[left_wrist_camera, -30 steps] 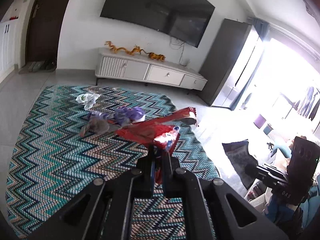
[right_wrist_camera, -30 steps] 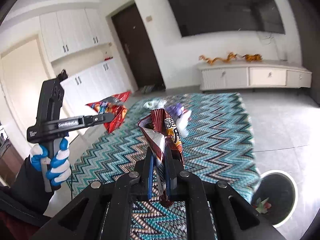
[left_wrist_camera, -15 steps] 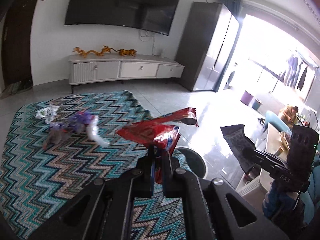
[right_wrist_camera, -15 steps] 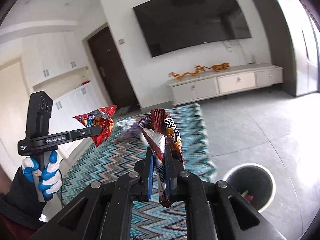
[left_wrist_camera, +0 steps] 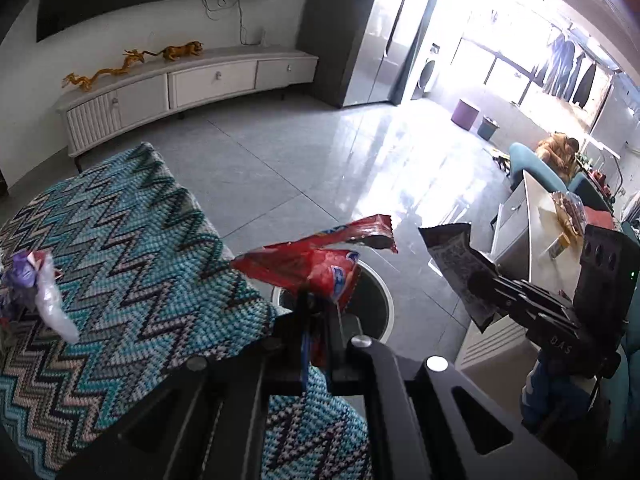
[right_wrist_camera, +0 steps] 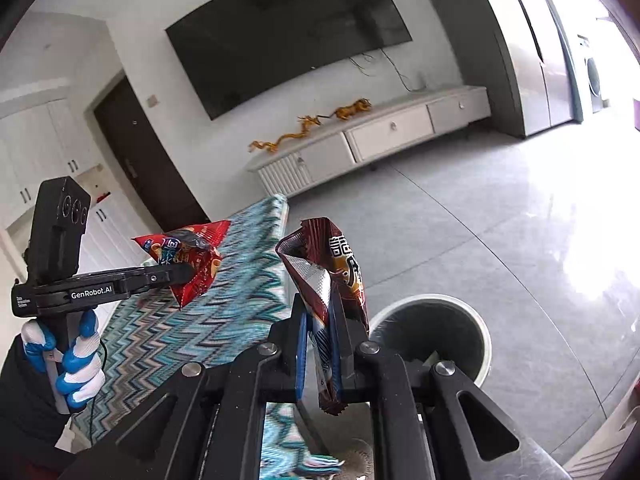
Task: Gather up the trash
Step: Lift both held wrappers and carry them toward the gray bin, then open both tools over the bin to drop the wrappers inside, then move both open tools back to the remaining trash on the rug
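Observation:
My left gripper (left_wrist_camera: 318, 312) is shut on a red snack bag (left_wrist_camera: 316, 260) and holds it in the air just before the round white-rimmed trash bin (left_wrist_camera: 380, 300). In the right wrist view the left gripper (right_wrist_camera: 188, 270) shows at left with the red bag (right_wrist_camera: 188, 260). My right gripper (right_wrist_camera: 320, 328) is shut on a dark brown snack wrapper (right_wrist_camera: 332, 276), held up just left of the bin (right_wrist_camera: 476, 328). The right gripper (left_wrist_camera: 476, 280) with the wrapper (left_wrist_camera: 452, 256) shows at right in the left wrist view. More wrappers (left_wrist_camera: 32, 292) lie on the rug.
A teal zigzag rug (left_wrist_camera: 120, 248) covers the floor to the left. A white TV cabinet (left_wrist_camera: 192, 84) stands against the far wall under a television (right_wrist_camera: 288, 36). A white table (left_wrist_camera: 540, 232) and teal seating are at right. Grey tiled floor (right_wrist_camera: 500, 220) surrounds the bin.
Both grippers have swung right, off the rug and toward the bin, still holding their bags. The bin is now close under both of them.

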